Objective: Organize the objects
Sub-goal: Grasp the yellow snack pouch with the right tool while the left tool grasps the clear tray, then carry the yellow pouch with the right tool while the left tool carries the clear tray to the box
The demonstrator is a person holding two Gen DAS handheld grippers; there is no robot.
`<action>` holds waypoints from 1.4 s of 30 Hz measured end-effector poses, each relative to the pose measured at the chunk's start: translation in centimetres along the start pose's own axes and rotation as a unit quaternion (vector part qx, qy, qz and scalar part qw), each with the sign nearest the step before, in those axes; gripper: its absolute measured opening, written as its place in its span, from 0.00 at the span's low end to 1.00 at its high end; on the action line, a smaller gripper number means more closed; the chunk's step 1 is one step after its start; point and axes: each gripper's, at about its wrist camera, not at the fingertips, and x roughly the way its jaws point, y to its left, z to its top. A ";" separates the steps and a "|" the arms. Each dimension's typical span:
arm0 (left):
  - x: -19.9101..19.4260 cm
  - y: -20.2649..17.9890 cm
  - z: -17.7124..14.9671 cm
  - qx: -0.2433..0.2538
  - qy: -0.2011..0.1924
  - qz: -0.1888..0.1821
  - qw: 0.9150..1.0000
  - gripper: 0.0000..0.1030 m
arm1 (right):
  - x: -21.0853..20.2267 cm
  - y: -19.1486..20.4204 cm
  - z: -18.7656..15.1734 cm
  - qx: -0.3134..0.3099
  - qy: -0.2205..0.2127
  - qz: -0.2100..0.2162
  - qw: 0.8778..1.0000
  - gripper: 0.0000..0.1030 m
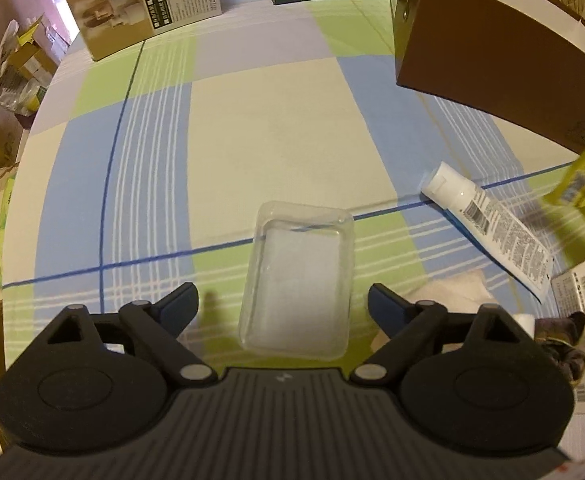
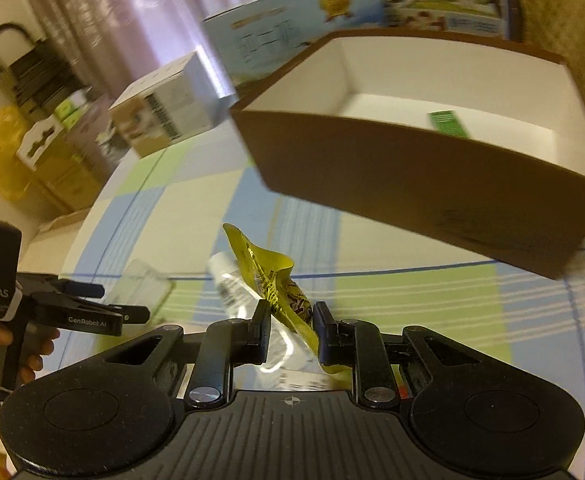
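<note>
My right claw (image 2: 291, 322) pinches a crinkled, shiny yellow packet (image 2: 270, 276) above the checked cloth (image 2: 392, 240), near the open brown box (image 2: 412, 184). My left claw (image 1: 282, 306) gapes wide over a clear plastic tray (image 1: 298, 280), not touching it.

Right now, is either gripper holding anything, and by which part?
The right gripper pinches a yellow packet near its lower end. The left gripper is open around a clear tray, holding nothing.
</note>
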 end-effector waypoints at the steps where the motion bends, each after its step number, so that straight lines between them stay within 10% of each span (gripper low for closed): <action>1: 0.2 0.0 0.1 0.001 -0.001 -0.001 1.000 0.85 | -0.3 -0.3 0.0 0.004 -0.003 -0.004 1.000 0.18; 10: 0.5 -0.4 0.4 0.005 -0.004 -0.006 1.000 0.52 | -2.6 -2.2 -0.6 0.035 -0.019 -0.028 0.999 0.18; 42: -11.3 -5.8 3.4 0.012 -0.137 -0.038 0.990 0.51 | -10.1 -5.4 0.5 0.073 -0.108 -0.033 0.991 0.18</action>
